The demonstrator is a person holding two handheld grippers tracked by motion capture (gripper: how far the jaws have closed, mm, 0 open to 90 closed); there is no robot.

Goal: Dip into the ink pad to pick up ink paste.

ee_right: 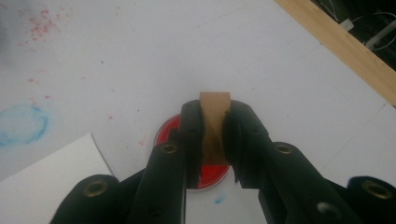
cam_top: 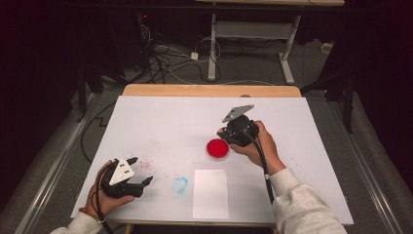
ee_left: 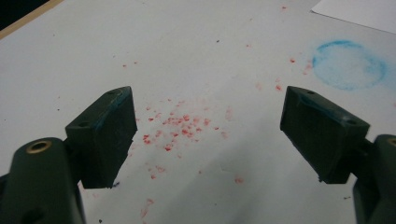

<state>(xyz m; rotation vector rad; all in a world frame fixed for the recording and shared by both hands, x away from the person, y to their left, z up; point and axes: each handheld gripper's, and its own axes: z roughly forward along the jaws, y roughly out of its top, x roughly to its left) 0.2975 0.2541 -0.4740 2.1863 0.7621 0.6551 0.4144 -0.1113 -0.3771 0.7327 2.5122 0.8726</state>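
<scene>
Right gripper [ee_right: 215, 140] jaws clamped on wooden block [ee_right: 215, 109] over red dish [ee_right: 170, 133]; left gripper [ee_left: 208, 135] jaws apart.

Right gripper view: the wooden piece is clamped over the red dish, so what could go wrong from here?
1. The right gripper pinches the wooden piece by its lower part; pressed down, it might tilt or slip.
2. The red dish sits loose on the white board and could slide or tip.
3. Red specks already dot the board; more could stain the paper sheet.
</scene>
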